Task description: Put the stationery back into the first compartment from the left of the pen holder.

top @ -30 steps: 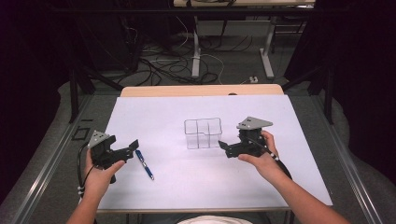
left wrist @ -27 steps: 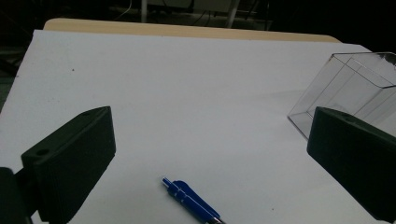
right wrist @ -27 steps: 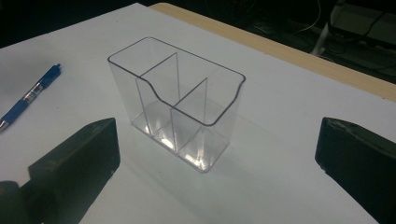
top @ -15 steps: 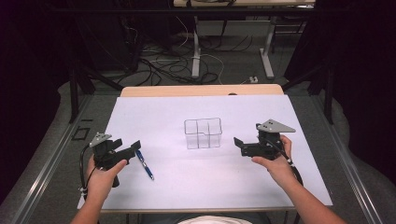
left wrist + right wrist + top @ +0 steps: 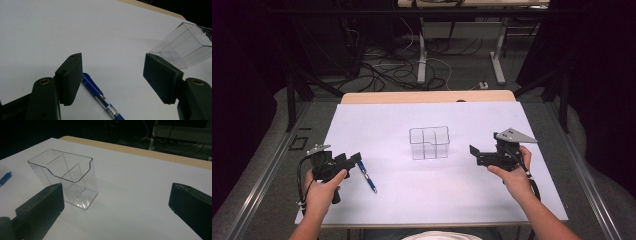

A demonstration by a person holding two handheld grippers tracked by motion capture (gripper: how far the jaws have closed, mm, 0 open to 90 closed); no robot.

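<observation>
The divided holder (image 5: 65, 178) is clear, glossy hard plastic with smooth walls that catch the light. The pen (image 5: 100, 96) has a shiny blue plastic barrel with a see-through section, and it lies on a smooth, matt white sheet (image 5: 412, 200) over a pale wooden tabletop (image 5: 427, 96). The pads (image 5: 71, 77) of the left gripper (image 5: 117, 80) look like matt black plastic, finely ribbed along one edge.

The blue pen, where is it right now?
In the high view the blue pen lies on the white table at the left, just beside the left gripper, with the clear box further right.
</observation>
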